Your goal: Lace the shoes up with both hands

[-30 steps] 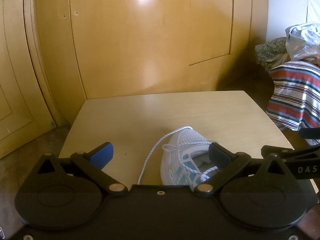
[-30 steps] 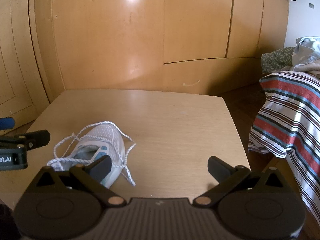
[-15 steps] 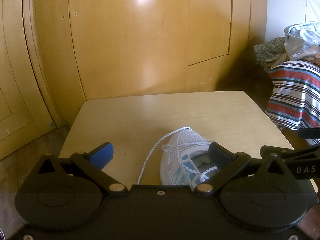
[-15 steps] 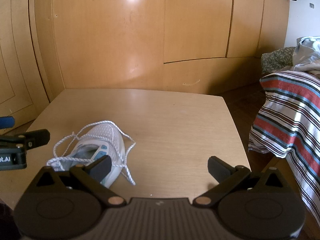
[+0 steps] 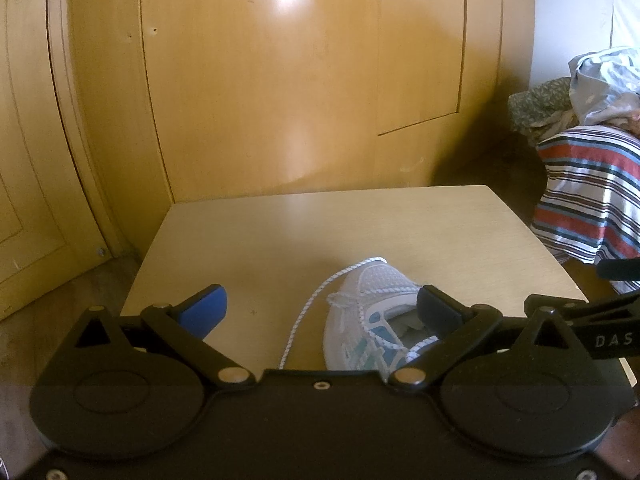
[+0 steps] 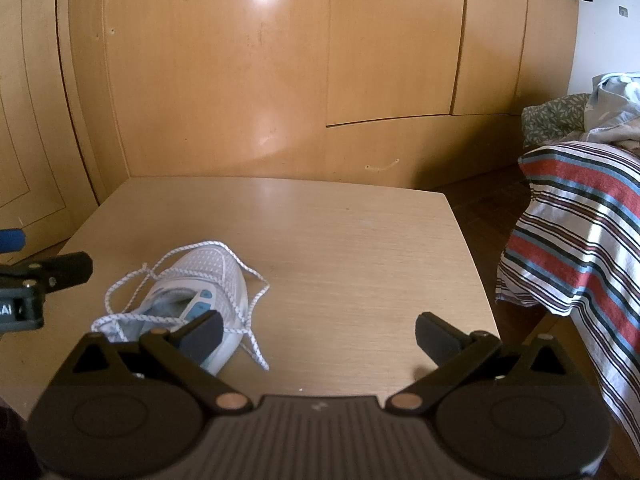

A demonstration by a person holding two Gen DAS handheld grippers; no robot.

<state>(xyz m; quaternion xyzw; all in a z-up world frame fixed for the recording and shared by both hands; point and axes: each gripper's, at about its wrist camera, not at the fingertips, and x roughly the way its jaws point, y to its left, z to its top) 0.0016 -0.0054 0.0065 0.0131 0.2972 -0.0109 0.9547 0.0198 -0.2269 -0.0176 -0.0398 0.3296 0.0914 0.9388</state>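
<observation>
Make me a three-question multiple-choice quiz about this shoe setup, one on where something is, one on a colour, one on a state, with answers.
1. Where is the shoe?
A. on the table
B. on the floor
C. on the striped blanket

2. What colour are the shoe's accents?
A. red
B. blue
C. green

3. What state are the right tongs in?
A. shut on the lace
B. shut on nothing
C. open

Answers:
1. A, the shoe rests on the tabletop, nearer its left side in the right wrist view.
2. B, blue patches show beside the eyelets on the white upper.
3. C, the fingers stand wide apart with bare table between them, and the lace lies loose.
</observation>
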